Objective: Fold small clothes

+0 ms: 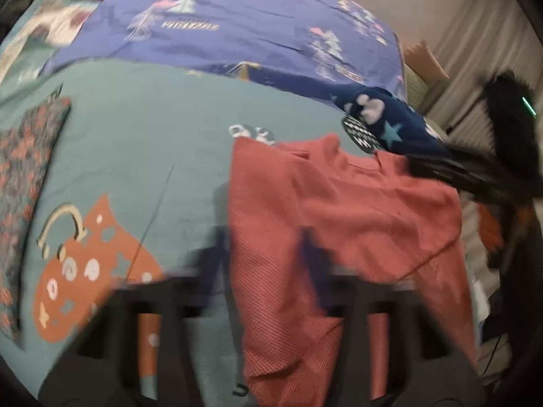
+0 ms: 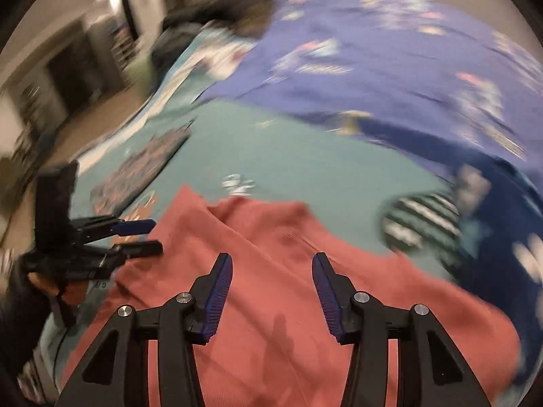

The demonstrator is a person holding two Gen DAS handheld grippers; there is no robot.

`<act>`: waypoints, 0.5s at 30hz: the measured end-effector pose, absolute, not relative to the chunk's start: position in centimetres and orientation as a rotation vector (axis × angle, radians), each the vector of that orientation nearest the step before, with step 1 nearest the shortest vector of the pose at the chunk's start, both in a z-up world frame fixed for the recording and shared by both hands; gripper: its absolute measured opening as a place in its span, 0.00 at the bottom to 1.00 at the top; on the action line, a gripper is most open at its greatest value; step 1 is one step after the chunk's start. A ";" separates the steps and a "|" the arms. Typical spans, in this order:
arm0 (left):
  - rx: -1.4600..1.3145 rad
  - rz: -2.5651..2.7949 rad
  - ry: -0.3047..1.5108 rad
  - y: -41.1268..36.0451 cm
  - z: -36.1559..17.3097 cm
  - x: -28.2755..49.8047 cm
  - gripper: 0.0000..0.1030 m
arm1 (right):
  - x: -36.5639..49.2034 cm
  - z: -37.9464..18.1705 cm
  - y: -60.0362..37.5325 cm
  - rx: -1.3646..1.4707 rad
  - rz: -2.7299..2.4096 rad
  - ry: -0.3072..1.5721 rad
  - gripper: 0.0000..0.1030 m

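Note:
A small salmon-red garment (image 1: 339,230) lies partly spread on the teal bedcover (image 1: 142,142); it also shows in the right wrist view (image 2: 292,271). My left gripper (image 1: 268,240) is open over its left part, empty, its image blurred. It shows from the side in the right wrist view (image 2: 152,235), at the garment's left edge. My right gripper (image 2: 271,264) is open and empty over the garment's near middle. In the left wrist view it (image 1: 441,169) reaches in at the garment's far right corner.
A folded floral garment (image 1: 23,183) lies at the left of the bed. A heap of dark blue starred and striped clothes (image 1: 383,125) lies at the right, also in the right wrist view (image 2: 475,230). A purple printed sheet (image 1: 237,23) covers the far side.

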State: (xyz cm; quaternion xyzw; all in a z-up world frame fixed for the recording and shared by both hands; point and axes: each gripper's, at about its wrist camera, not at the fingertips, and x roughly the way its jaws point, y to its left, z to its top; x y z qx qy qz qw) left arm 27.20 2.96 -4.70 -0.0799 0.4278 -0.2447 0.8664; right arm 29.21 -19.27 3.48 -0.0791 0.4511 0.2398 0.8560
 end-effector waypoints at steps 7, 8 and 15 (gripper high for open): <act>-0.024 -0.501 0.804 2.6 -3.0 25.7 0.04 | 34.2 -1.3 -12.8 -0.546 0.549 0.880 0.29; -0.020 -0.501 0.799 2.8 -2.9 25.7 0.04 | 33.8 -1.8 -12.1 -0.623 0.593 0.852 0.29; 0.007 -0.497 0.822 3.1 -4.0 26.8 0.04 | 33.2 -2.8 -9.0 -0.729 0.835 0.834 0.29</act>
